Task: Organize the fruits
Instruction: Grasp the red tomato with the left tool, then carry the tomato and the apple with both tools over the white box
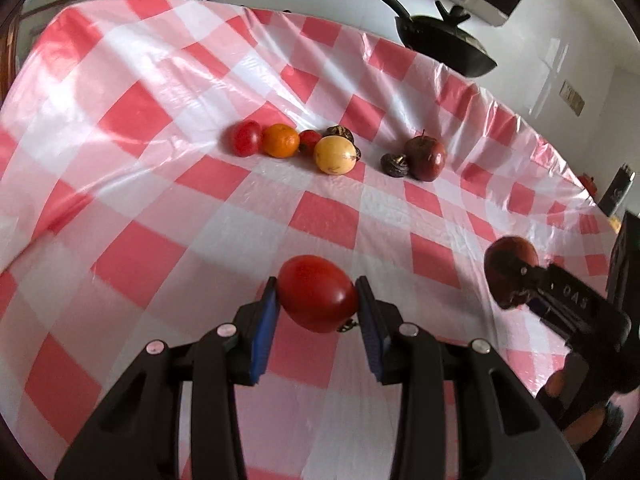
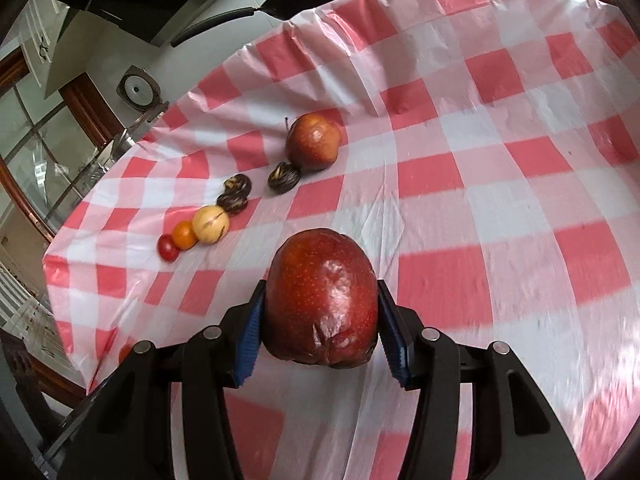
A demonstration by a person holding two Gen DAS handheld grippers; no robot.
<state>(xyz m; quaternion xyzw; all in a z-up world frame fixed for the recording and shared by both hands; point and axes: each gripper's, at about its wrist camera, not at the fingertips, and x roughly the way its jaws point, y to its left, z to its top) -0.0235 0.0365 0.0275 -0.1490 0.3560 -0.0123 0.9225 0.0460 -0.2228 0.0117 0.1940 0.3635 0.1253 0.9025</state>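
My left gripper (image 1: 317, 300) is shut on a red tomato (image 1: 316, 292), held above the checked cloth. My right gripper (image 2: 320, 316) is shut on a dark red apple (image 2: 322, 300); the left wrist view shows that apple (image 1: 510, 268) at the right edge. A row of fruit lies further back on the cloth: a small tomato (image 1: 246, 138), an orange (image 1: 281, 141), another small red fruit (image 1: 309, 141), a yellow round fruit (image 1: 334, 156), dark wrinkled fruits (image 1: 395, 165) and a second red apple (image 1: 426, 158). The right wrist view shows the same row, from the small tomato (image 2: 168, 248) to the apple (image 2: 314, 142).
The red-and-white checked tablecloth (image 1: 160, 184) covers the whole table. A black pan (image 1: 444, 42) sits beyond the far edge by the wall. The table's left edge (image 2: 52, 272) drops off near the row's end. A window and cabinet stand at the left.
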